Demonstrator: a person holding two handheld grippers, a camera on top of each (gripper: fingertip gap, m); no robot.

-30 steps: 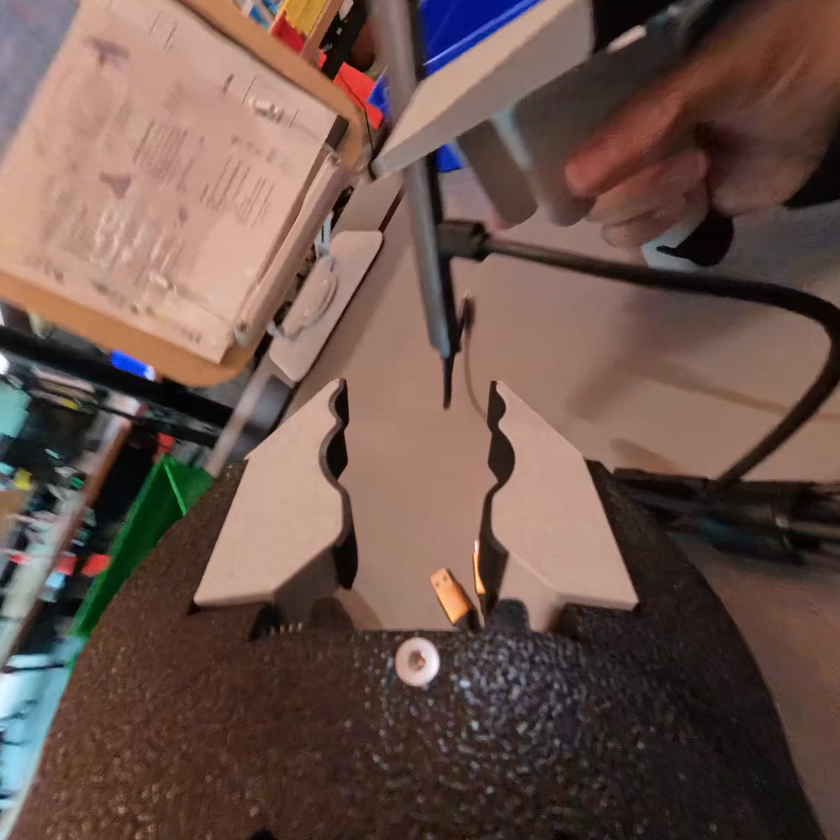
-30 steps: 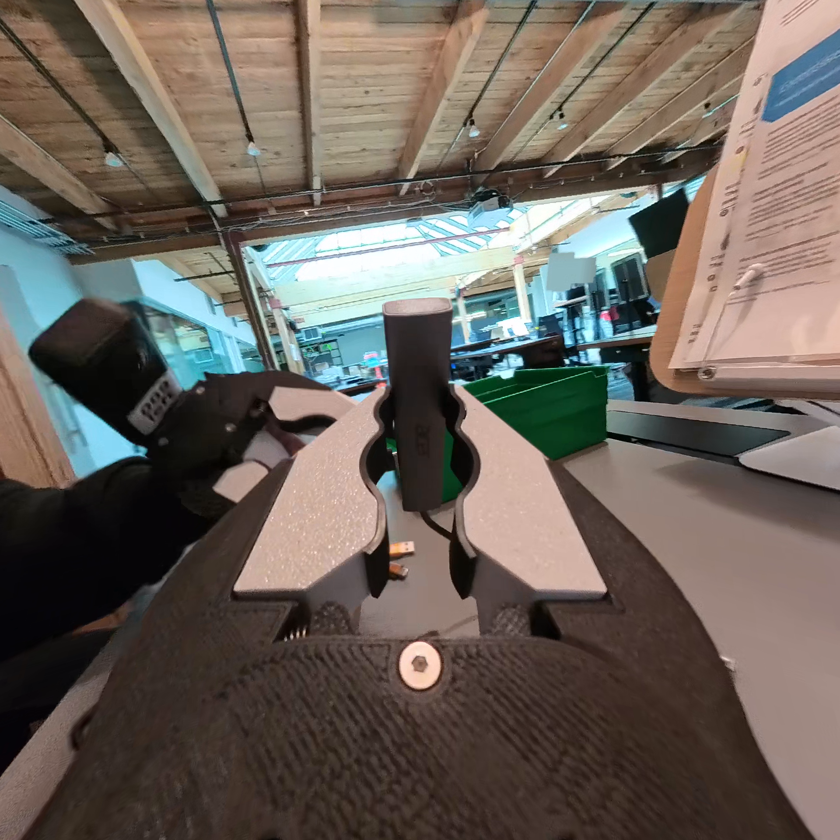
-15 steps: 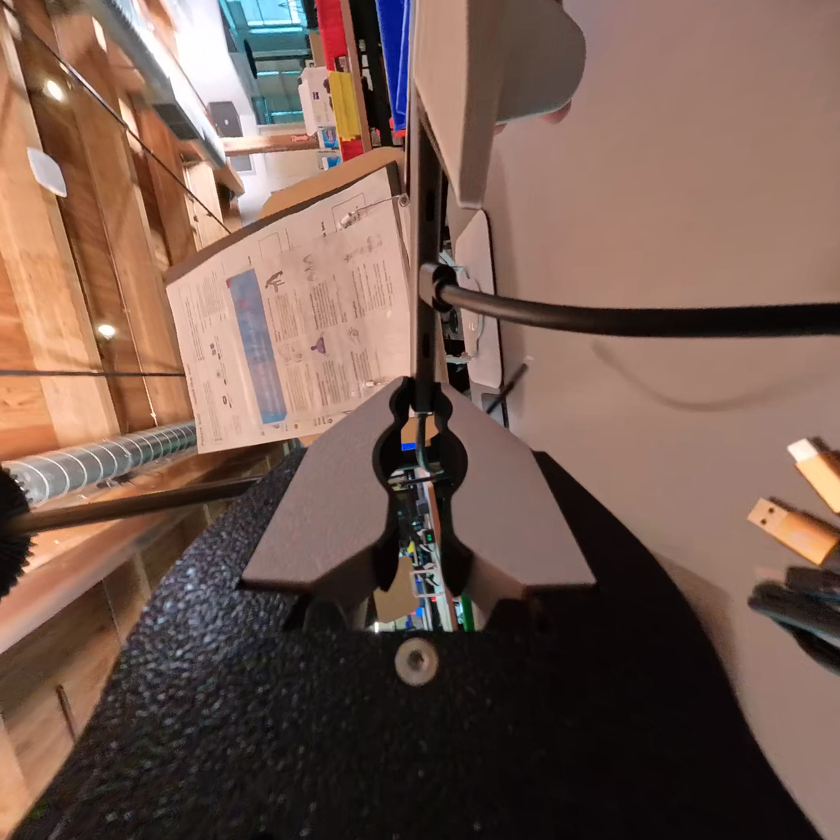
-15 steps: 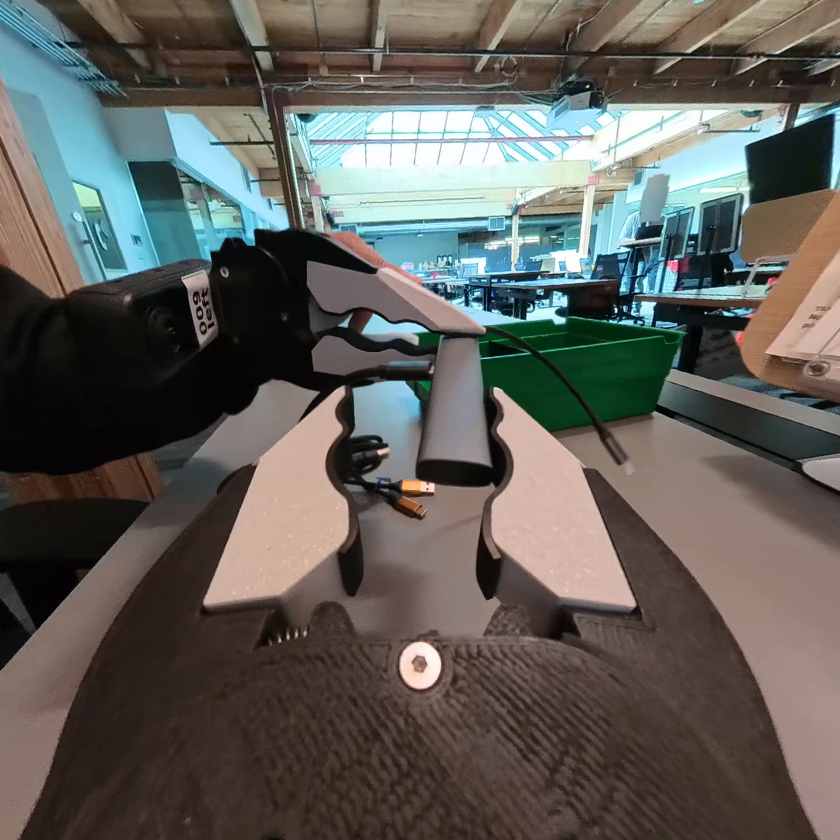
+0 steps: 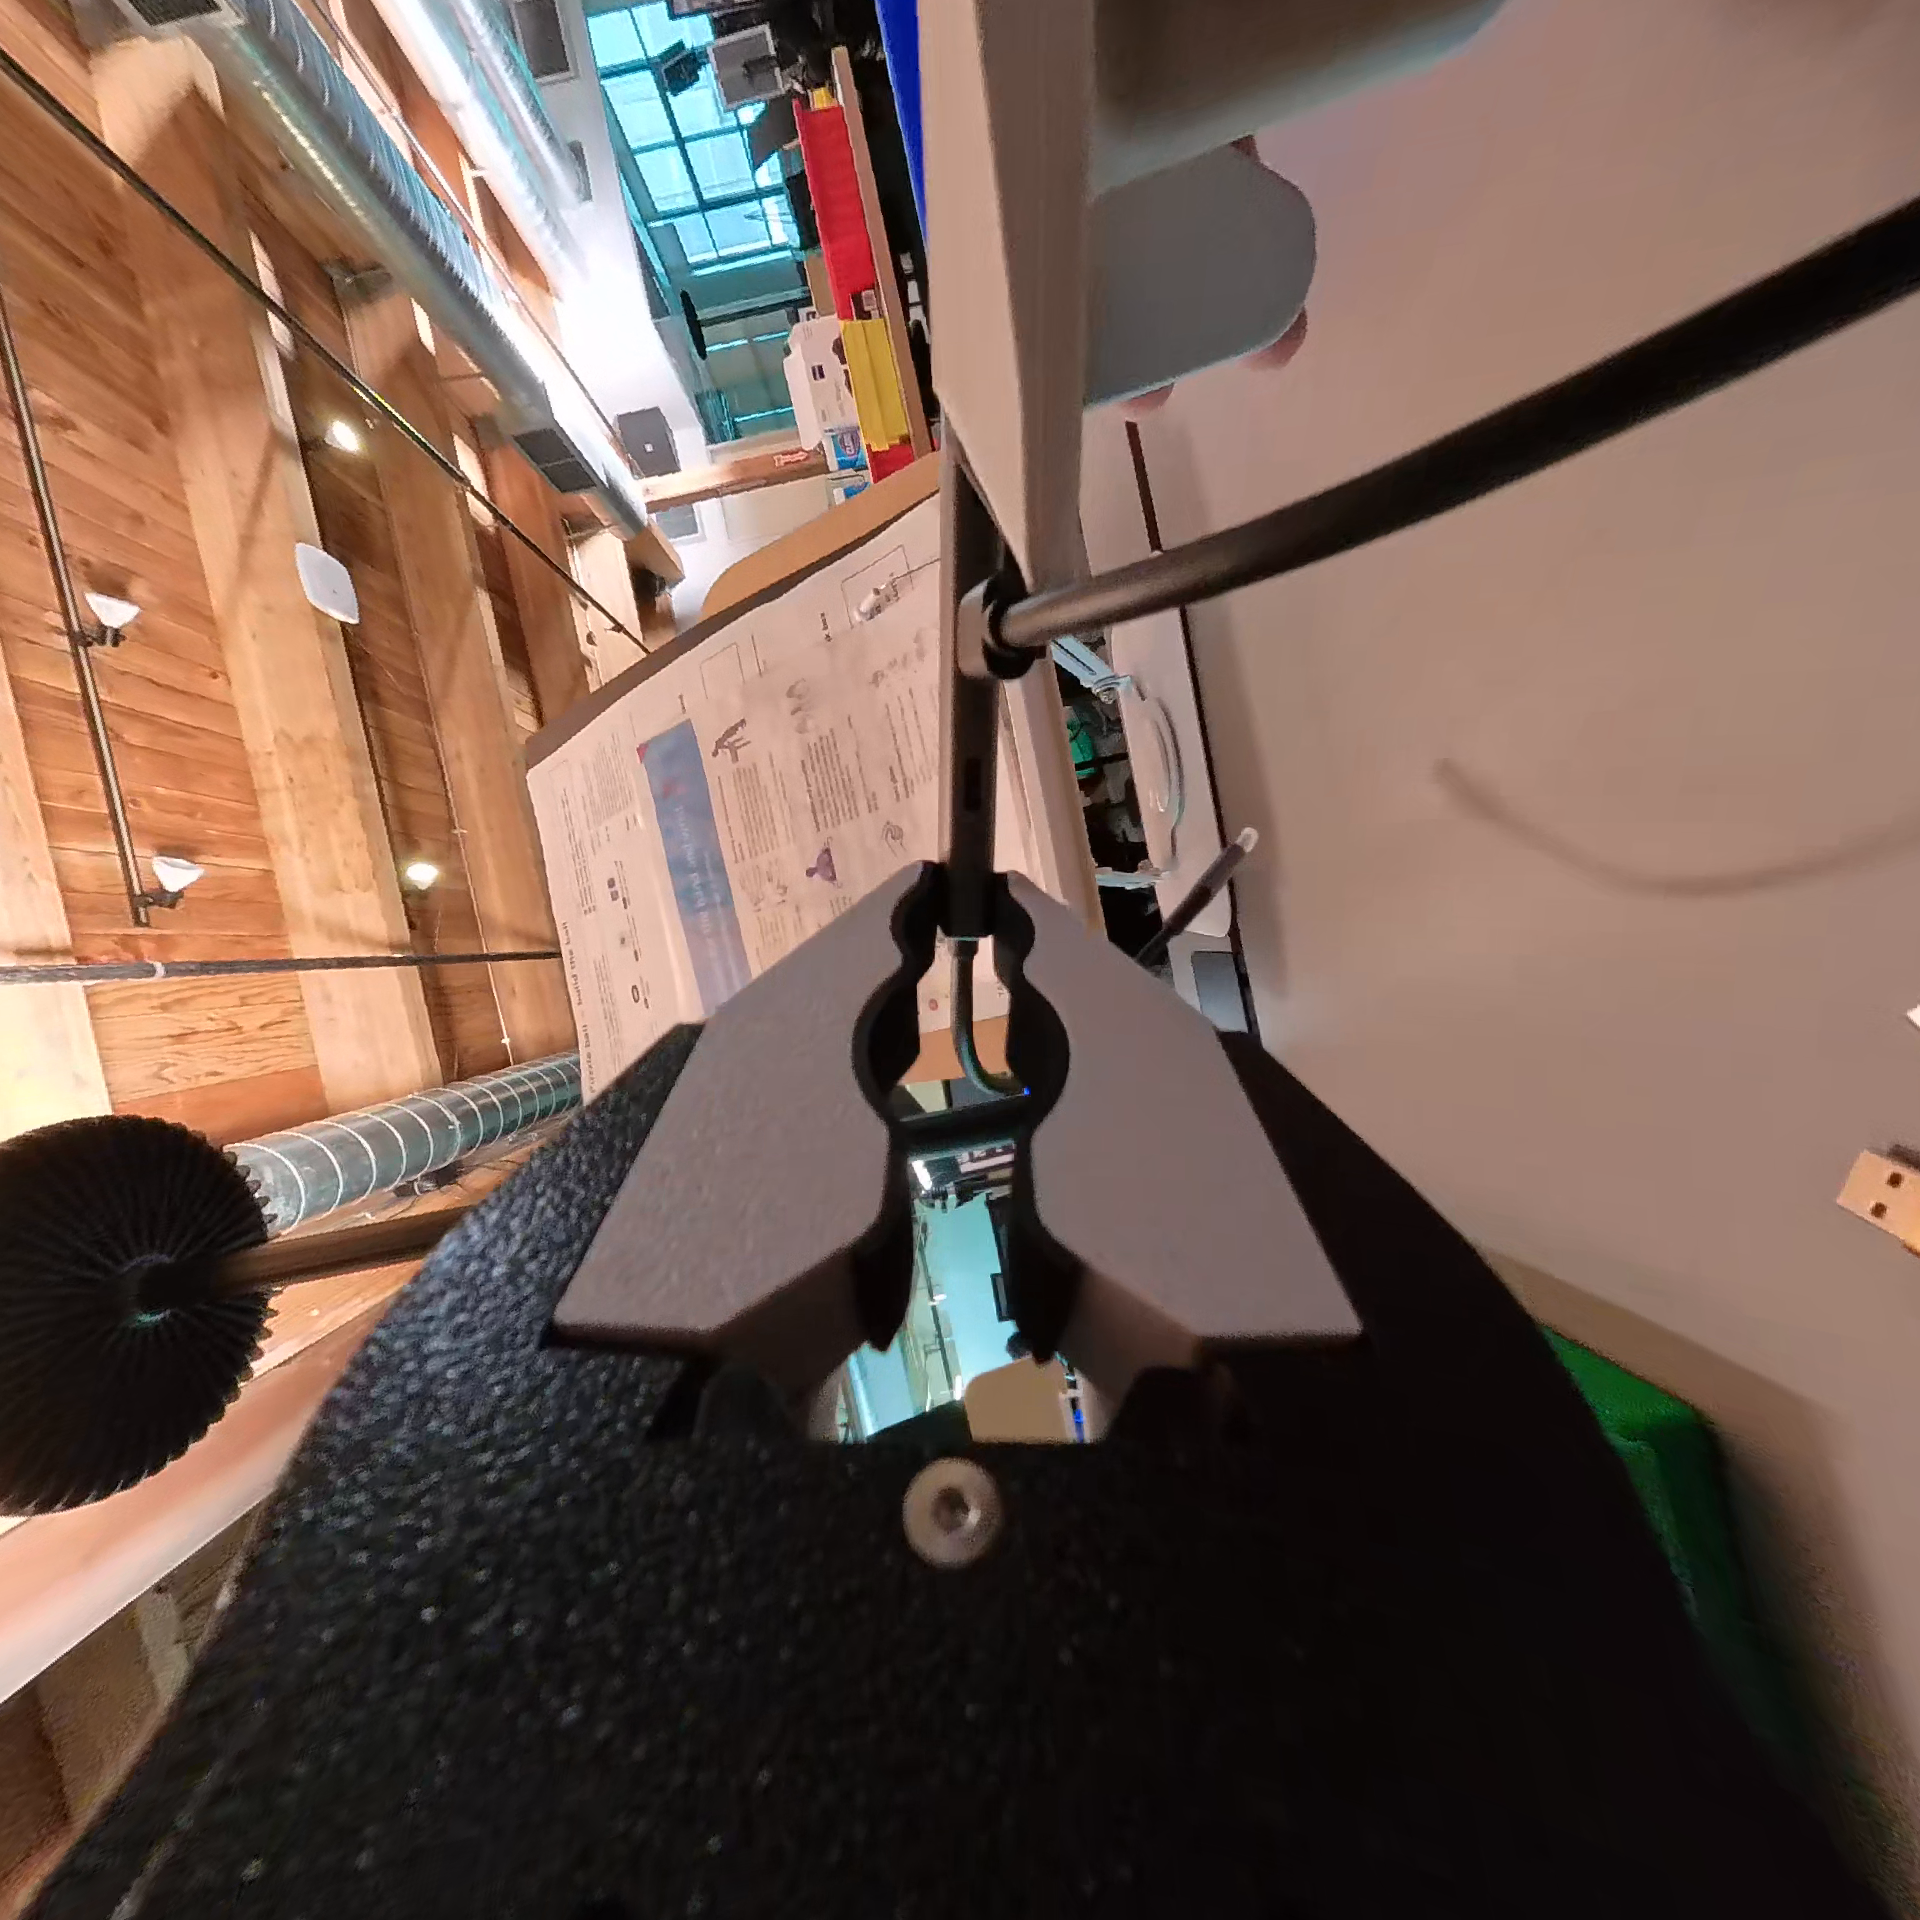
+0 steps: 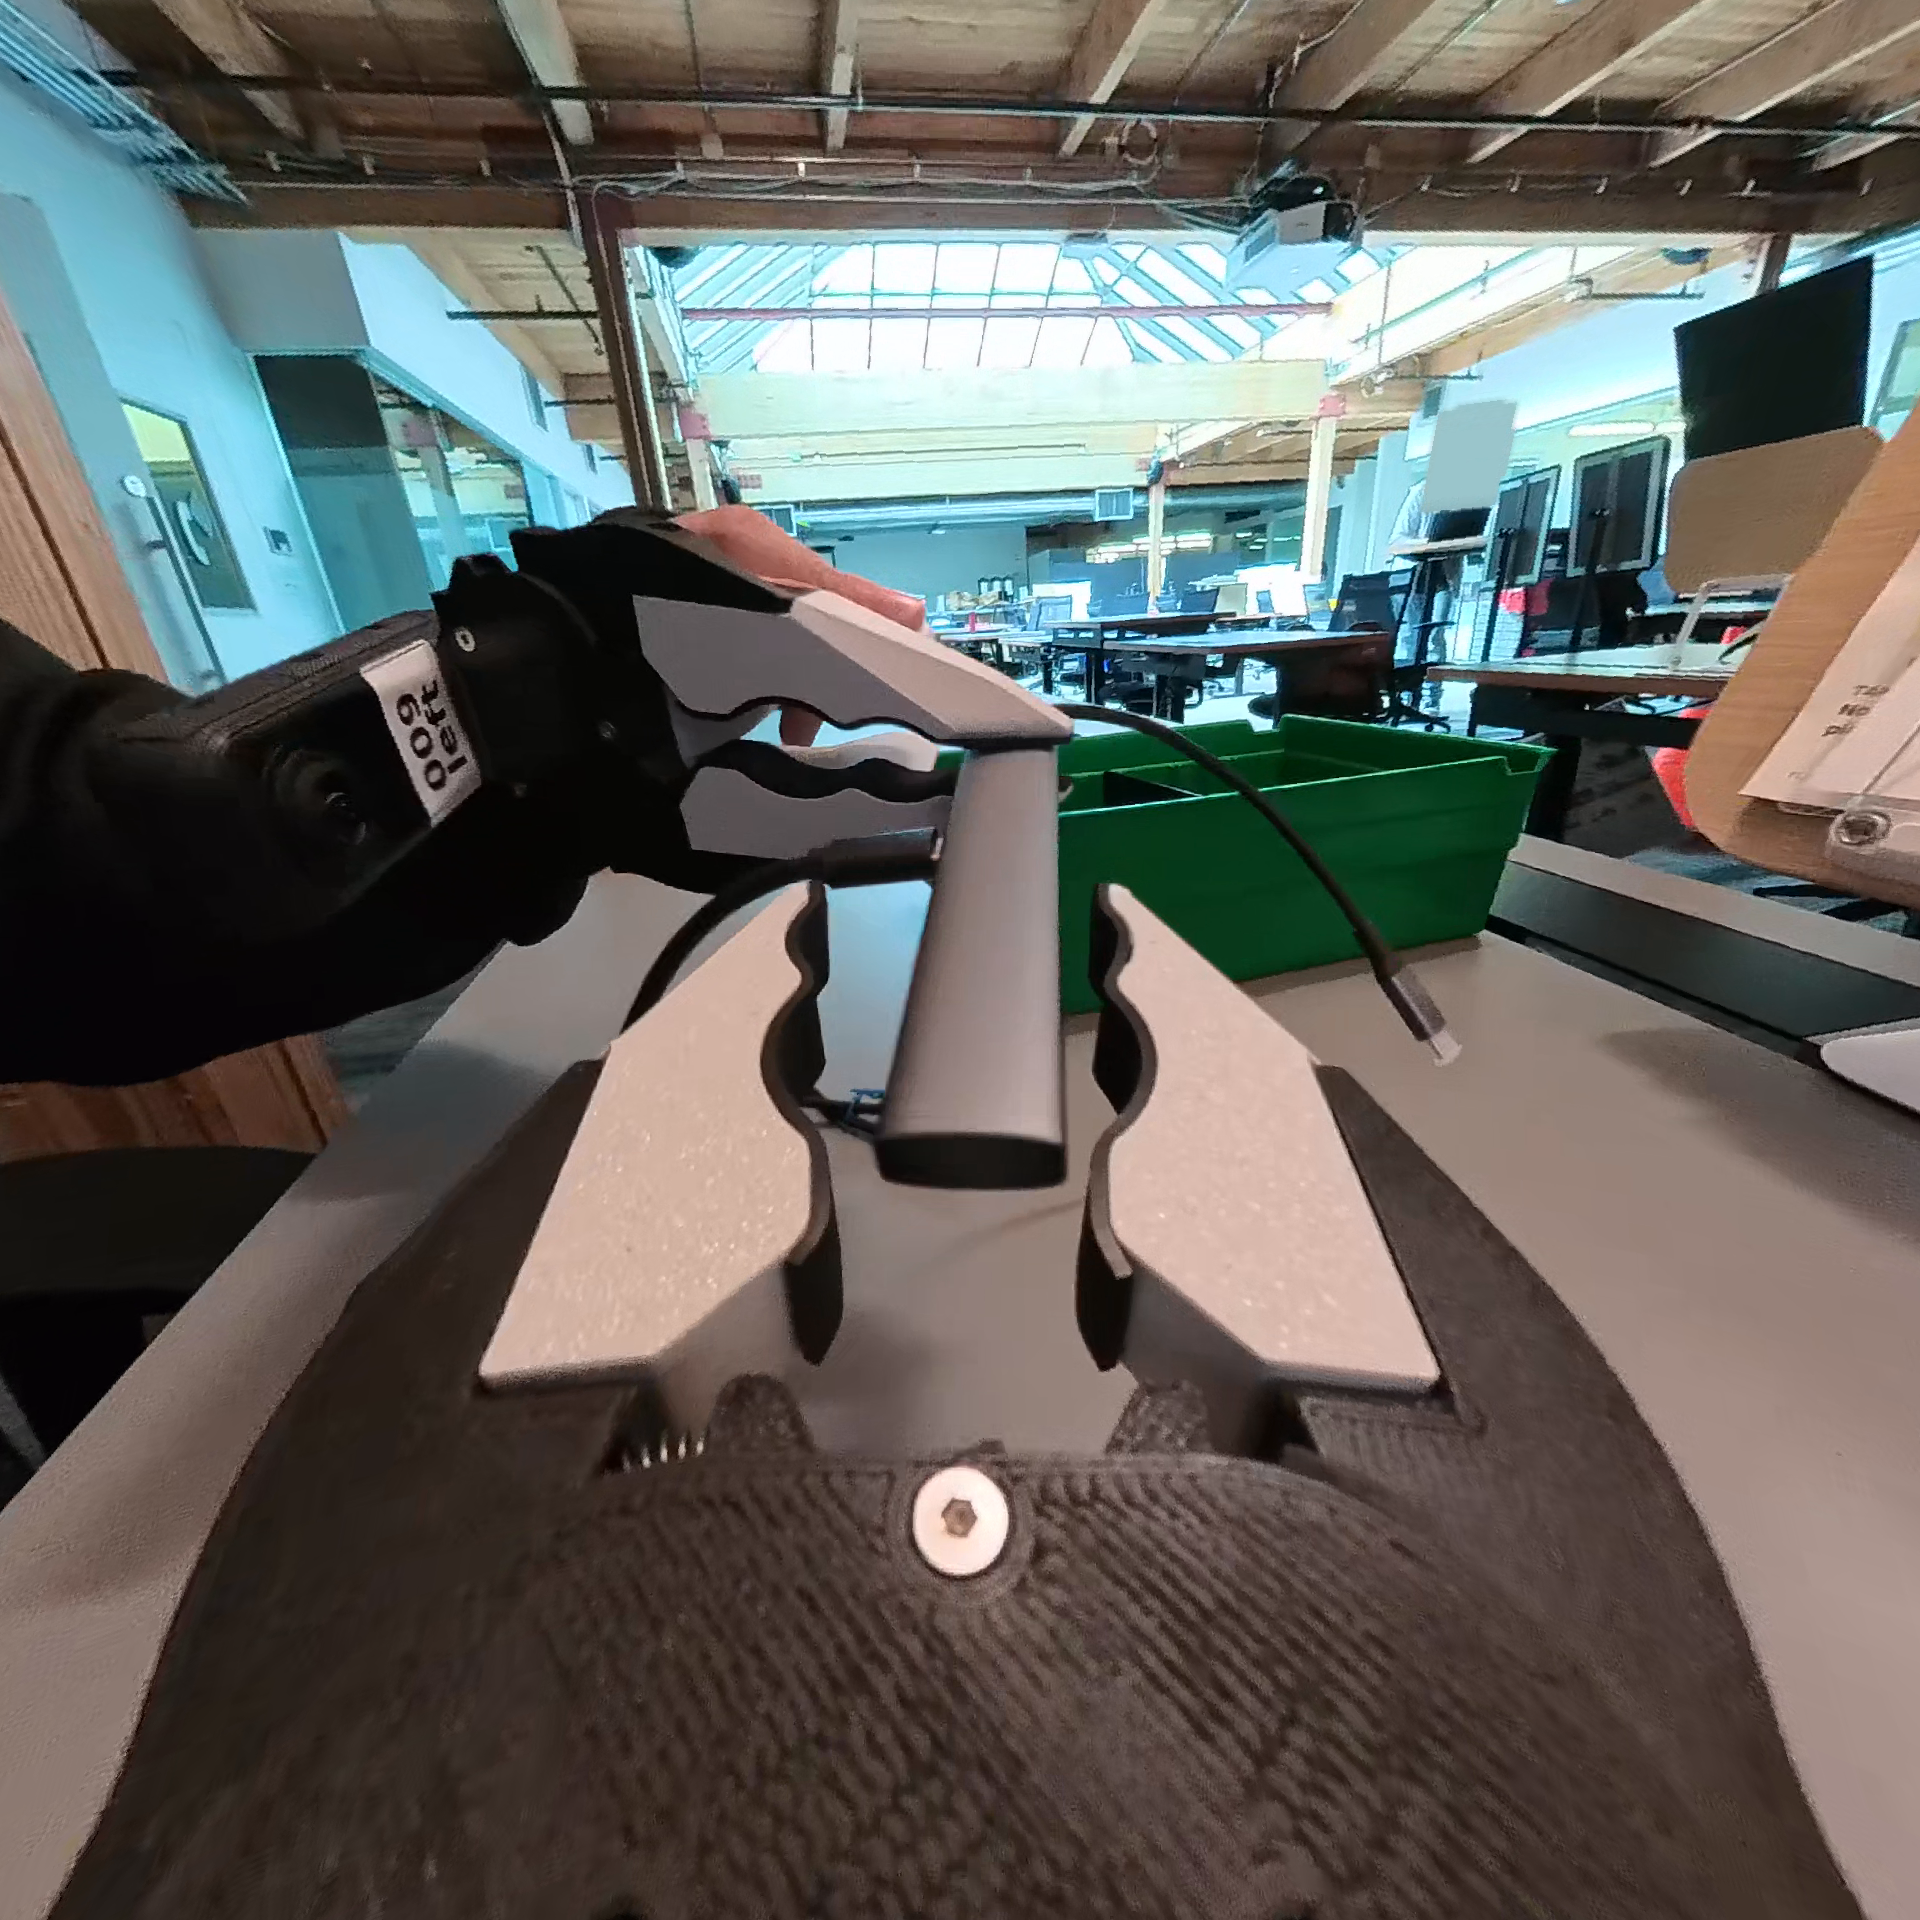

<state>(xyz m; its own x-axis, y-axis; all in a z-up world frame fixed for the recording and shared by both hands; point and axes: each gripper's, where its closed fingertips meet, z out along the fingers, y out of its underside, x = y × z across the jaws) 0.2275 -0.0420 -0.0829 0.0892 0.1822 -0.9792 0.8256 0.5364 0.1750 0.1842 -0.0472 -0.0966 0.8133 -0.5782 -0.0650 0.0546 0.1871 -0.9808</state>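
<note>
A grey bar-shaped hub point(image 6: 977, 997) hangs over the grey table point(image 6: 1558, 1195). My left gripper point(image 5: 964, 888) is shut on the hub's far end; it also shows in the right wrist view point(image 6: 1003, 753), held by a black-sleeved arm. My right gripper point(image 6: 961, 920) is open, its jaws on either side of the hub's near end without touching it. A thick black cable point(image 5: 1455, 468) is plugged into the hub's side point(image 5: 971, 727). A thin black cable with a bare plug end point(image 6: 1418, 1023) hangs from the hub's far end.
A green bin point(image 6: 1299, 831) stands on the table behind the hub. A wooden clipboard with printed paper point(image 5: 727, 810) stands at the table's right side point(image 6: 1818, 686). A gold USB plug point(image 5: 1881, 1210) lies on the table. A black ribbed disc point(image 5: 104, 1309) shows at the left. Spacing between my two grippers at the tips: around 5 centimetres. About 15 centimetres separates my left fingertips from the gold USB plug point(image 5: 1881, 1210).
My right gripper opened and let go of the hub. My left gripper rolled onto its side and shut on the hub's far end, and now holds it alone.
</note>
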